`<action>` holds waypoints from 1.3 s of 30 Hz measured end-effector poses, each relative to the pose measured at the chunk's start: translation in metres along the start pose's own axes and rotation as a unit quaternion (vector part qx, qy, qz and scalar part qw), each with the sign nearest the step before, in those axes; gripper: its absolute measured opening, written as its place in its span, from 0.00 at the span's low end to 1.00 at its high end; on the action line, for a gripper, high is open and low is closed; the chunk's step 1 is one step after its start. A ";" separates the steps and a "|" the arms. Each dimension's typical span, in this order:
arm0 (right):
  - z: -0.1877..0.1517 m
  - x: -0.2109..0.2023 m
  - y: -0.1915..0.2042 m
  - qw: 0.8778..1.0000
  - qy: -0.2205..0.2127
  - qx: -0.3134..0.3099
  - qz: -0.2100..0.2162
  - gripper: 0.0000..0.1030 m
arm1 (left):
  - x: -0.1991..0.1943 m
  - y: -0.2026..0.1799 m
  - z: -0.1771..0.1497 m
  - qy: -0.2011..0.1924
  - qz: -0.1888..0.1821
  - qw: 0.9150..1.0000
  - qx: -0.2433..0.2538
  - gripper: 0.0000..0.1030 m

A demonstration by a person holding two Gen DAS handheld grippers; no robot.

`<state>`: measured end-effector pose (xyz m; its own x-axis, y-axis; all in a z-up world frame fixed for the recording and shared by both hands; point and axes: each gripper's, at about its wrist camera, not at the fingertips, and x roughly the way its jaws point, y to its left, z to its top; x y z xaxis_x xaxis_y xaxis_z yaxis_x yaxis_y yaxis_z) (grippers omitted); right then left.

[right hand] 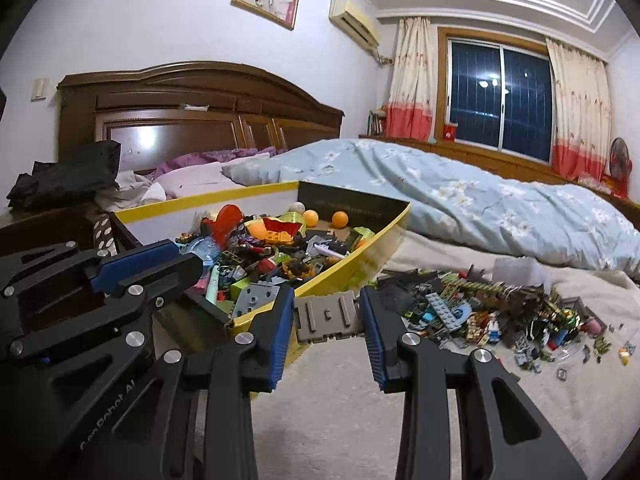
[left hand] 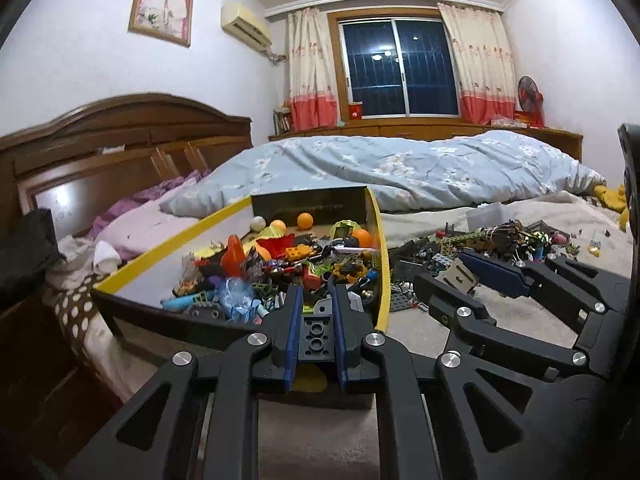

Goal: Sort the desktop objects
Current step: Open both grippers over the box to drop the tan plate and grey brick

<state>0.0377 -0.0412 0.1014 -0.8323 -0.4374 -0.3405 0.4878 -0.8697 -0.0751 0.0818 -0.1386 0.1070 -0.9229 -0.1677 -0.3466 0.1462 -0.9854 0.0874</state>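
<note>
- Two pieces are pinched: your left gripper (left hand: 316, 332) clamps a dark studded plate (left hand: 316, 336) over the box's near edge; your right gripper (right hand: 326, 316) squeezes a tan slotted piece (right hand: 328, 316) by its ends, beside the yellow box (right hand: 352, 256).
- Both look light, rigid and slick; hold flat sides.
- The loose brick pile (right hand: 488, 308) lies right; the box wall stands between.

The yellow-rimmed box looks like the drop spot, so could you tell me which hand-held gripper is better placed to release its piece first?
Left hand-held gripper: its dark grey plate hangs above the yellow-rimmed box.
</note>
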 end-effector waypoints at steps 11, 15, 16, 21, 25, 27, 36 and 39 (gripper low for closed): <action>0.005 -0.003 -0.012 1.000 0.007 0.026 0.001 0.33 | -0.003 -0.006 0.008 -0.019 -0.008 1.000 -0.010 0.14; 0.010 0.008 -0.014 0.999 0.011 0.031 0.010 0.33 | 0.005 -0.004 0.013 -0.029 0.002 1.000 -0.002 0.14; 0.012 0.014 -0.014 0.999 0.011 0.031 0.015 0.33 | 0.011 -0.001 0.014 -0.031 0.006 0.999 -0.010 0.14; 0.026 0.056 -0.011 0.998 0.030 0.012 0.049 0.33 | 0.043 0.011 0.025 -0.015 0.038 0.999 -0.010 0.14; 0.033 0.091 -0.009 0.997 0.052 0.001 0.057 0.33 | 0.084 0.033 0.028 0.045 0.030 0.996 -0.071 0.14; 0.031 0.105 -0.005 0.995 0.063 -0.008 0.073 0.34 | 0.102 0.043 0.022 0.080 0.036 0.992 -0.093 0.14; 0.024 0.134 0.008 0.989 0.060 -0.090 0.099 0.34 | 0.128 0.036 0.007 0.113 0.077 0.990 -0.036 0.14; 0.023 0.136 0.007 0.989 0.058 -0.087 0.102 0.34 | 0.128 0.037 0.009 0.114 0.081 0.989 -0.038 0.15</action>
<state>-0.0778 -0.1116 0.0759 -0.6813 -0.5616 -0.4695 0.6888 -0.7090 -0.1514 -0.0339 -0.1964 0.0741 -0.7820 -0.3175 -0.5363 0.3202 -0.9429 0.0915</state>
